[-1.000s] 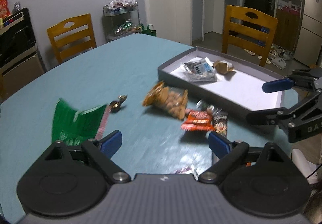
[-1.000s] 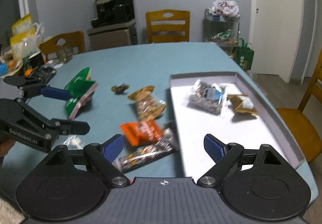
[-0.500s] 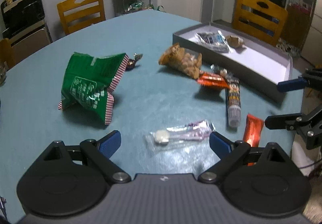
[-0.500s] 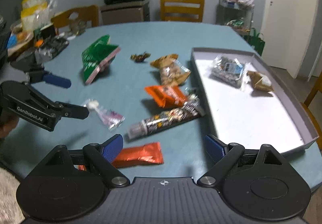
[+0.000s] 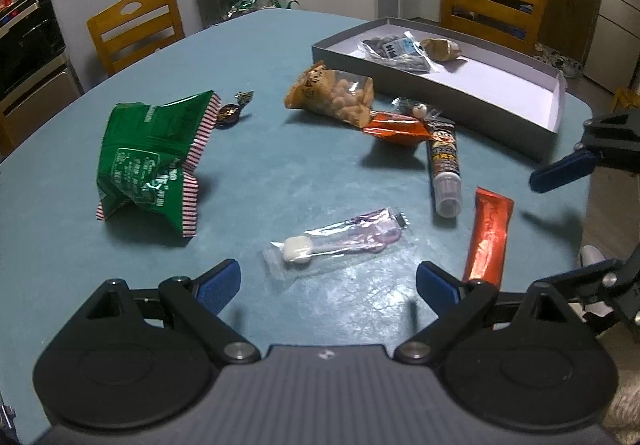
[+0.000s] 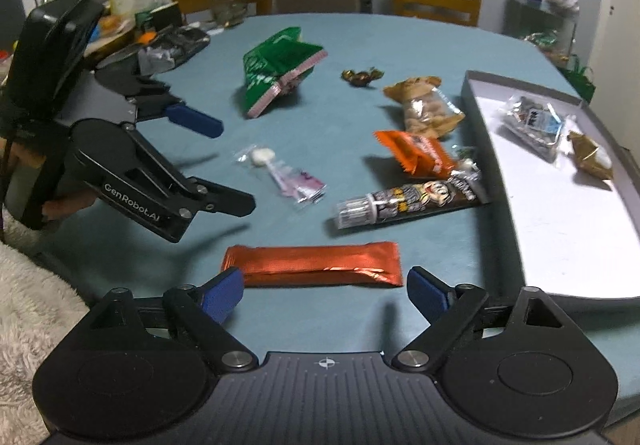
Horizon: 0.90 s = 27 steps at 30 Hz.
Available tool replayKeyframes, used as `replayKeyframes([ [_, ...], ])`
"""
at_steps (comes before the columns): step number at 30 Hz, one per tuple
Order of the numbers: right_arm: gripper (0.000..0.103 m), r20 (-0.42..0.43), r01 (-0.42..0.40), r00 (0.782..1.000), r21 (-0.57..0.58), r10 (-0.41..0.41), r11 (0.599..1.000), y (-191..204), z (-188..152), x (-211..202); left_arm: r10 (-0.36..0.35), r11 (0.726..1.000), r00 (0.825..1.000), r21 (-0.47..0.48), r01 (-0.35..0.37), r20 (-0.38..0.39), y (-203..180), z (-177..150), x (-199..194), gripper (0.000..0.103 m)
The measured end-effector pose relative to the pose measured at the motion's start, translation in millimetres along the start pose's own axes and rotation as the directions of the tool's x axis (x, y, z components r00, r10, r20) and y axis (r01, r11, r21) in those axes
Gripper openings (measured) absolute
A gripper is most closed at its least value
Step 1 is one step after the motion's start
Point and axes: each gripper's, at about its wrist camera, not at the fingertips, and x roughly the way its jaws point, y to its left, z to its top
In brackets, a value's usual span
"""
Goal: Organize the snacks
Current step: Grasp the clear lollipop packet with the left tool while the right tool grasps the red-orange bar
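Fridge [image 5: 616,1] shows only from left wrist.

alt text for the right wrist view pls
Open right gripper hovers over a red foil bar on a teal table; more snacks lie beyond, a grey tray holds two packets at right, the open left gripper at left.

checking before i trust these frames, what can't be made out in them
- Print on the green bag: too small to read in the left wrist view, blurred in the right.
- Contents of the clear packet in the tray: too small and crumpled, both views.
- Near end of the orange bar: hidden behind the left gripper in its own view.
- Right gripper: lower finger cut off by the frame edge in the left wrist view.
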Motion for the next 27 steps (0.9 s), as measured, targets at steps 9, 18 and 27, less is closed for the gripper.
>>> replayKeyframes([
  [9, 0.082, -0.026, -0.073, 0.997, 0.002, 0.073, 0.997, 3, -2, 6, -0.038, 0.998, 0.999, 0.045, 0.04, -0.036, -13, -6, 13, 0.096],
  [18, 0.081, -0.021, -0.095, 0.995, 0.085, 0.098, 0.992, -14, -1, 8, -0.111, 0.989, 0.993, 0.091, 0.114, -0.036, -19, -10, 13, 0.096],
  [27, 0.074, -0.046, -0.017, 0.999, 0.025, 0.018, 1.0, 7, 10, 24, -0.035, 0.994, 0.997, 0.101, 0.029, 0.065, 10, 1, 23, 0.095],
])
